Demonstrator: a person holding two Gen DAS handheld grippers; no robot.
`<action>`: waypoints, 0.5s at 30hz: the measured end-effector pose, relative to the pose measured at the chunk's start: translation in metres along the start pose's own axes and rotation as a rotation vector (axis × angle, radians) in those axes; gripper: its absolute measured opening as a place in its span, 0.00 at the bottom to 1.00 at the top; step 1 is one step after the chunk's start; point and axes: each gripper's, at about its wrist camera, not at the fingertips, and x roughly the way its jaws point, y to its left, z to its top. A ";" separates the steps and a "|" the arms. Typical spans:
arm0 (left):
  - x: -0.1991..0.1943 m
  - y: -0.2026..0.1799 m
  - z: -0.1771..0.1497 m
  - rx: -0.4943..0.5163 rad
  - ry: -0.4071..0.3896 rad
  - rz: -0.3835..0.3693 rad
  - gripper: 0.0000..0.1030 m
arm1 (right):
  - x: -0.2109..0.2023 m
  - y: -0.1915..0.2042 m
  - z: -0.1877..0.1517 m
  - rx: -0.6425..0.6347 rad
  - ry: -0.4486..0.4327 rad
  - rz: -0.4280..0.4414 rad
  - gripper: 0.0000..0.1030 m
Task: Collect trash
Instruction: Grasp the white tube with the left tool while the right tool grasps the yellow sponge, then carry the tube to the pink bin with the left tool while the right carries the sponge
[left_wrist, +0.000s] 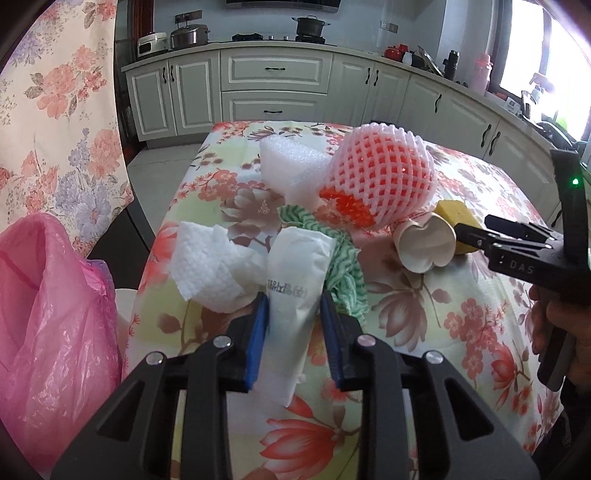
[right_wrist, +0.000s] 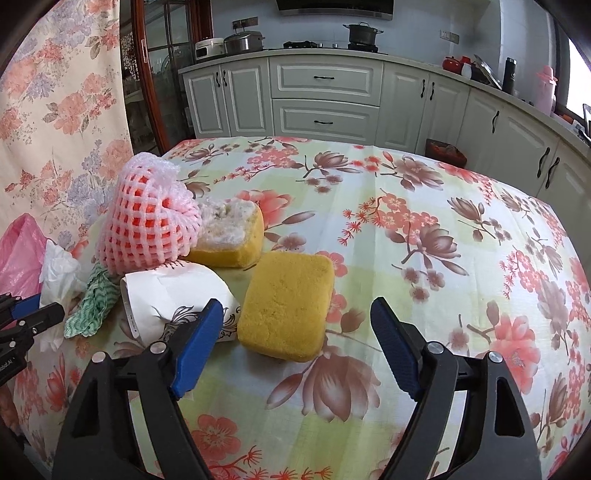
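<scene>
I have my left gripper (left_wrist: 293, 310) closed narrow on a white packet (left_wrist: 295, 280) with printed lettering; both blue pads press its sides, so it stands pinched between them, its far end resting on the pile of litter. I took it low so it would come away from the crumpled paper towel (left_wrist: 210, 266) on its left and the green-striped cloth (left_wrist: 345, 269) on its right. At the near left, beside the table (left_wrist: 461, 332), hangs the pink trash bag (left_wrist: 48, 314) with its mouth open, and I judge that is where the packet should go.

My right gripper (right_wrist: 295, 332) stands wide and holds nothing. Its 2 blue pads straddle the near yellow sponge (right_wrist: 286, 304) without touching it; the left pad sits just over the tipped white paper cup (right_wrist: 173, 295). I judge the wide spread suits the sponge's broad body.

Farther back lie a 2nd, torn sponge (right_wrist: 231, 236) and an orange fruit in pink foam netting (right_wrist: 142, 229), touching each other. From the left side I also see a white foam block (left_wrist: 291, 166) at the far edge of the heap. All of it is bunched on the table's left half, near the bag, so each carry should be short.
</scene>
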 end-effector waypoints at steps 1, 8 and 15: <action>-0.002 0.000 0.001 -0.004 -0.004 -0.005 0.27 | 0.002 0.000 0.000 0.000 0.007 0.001 0.69; -0.019 0.001 0.008 -0.016 -0.041 -0.021 0.27 | 0.010 -0.001 -0.003 0.005 0.047 0.004 0.46; -0.034 0.000 0.012 -0.023 -0.071 -0.025 0.27 | -0.004 -0.006 -0.007 0.017 0.018 0.000 0.45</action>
